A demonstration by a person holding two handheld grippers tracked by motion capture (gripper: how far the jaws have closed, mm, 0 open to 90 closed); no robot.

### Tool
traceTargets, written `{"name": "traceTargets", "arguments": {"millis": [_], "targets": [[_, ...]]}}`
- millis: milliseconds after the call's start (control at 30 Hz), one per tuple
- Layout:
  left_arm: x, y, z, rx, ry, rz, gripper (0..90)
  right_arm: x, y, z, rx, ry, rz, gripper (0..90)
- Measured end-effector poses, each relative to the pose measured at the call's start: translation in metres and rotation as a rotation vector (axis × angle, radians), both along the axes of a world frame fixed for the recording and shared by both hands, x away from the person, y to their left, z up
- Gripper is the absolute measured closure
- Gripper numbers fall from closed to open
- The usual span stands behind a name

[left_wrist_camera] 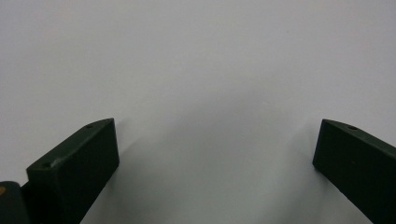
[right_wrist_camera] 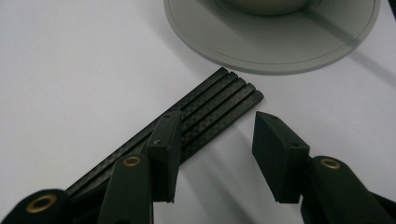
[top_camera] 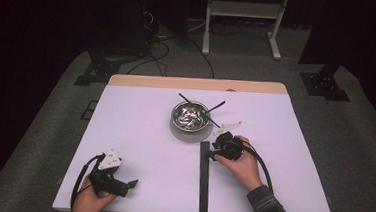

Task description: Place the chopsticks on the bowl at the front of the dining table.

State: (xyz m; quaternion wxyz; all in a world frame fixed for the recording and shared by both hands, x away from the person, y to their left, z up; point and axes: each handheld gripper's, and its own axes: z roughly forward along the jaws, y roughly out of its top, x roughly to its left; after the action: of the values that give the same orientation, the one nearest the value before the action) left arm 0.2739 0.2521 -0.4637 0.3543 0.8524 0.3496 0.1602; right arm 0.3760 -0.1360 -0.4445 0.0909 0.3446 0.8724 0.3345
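Near edge: the left hand-held gripper lies low over the white tabletop at the person's left, its jaws spread wide with only bare surface between them, as the left gripper view confirms. A grey three-cornered plate sits on top of it, and a black cable loops back toward the left hand.

Centre: a bundle of black rods lies flat on the tabletop, running from the near edge toward the middle. In the right gripper view the rods show a woven texture and lie side by side, ends flush. The right hand-held gripper, held in the right hand, is at the far end of the bundle; its jaws are wide apart, one resting over the rods, the other just beside them on the bare surface, nothing gripped.

Farther: a round grey plate just beyond the rod ends carries a shiny metal bowl, with several more thin black rods laid across its rim.

Background: dark floor, a white frame.
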Motion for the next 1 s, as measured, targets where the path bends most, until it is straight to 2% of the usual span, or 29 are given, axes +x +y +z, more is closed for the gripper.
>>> {"name": "traceTargets", "arguments": {"millis": [700, 1000], "targets": [[0.0, 0.0, 0.0, 0.0, 0.0, 0.0, 0.0, -0.0007, -0.0016, -0.0026, -0.015, -0.007, -0.003, 51.0], [0.0, 0.0, 0.0, 0.0, 0.0, 0.0, 0.0, -0.0083, -0.0022, -0.003, -0.019, -0.012, -0.003, 50.2]]}}
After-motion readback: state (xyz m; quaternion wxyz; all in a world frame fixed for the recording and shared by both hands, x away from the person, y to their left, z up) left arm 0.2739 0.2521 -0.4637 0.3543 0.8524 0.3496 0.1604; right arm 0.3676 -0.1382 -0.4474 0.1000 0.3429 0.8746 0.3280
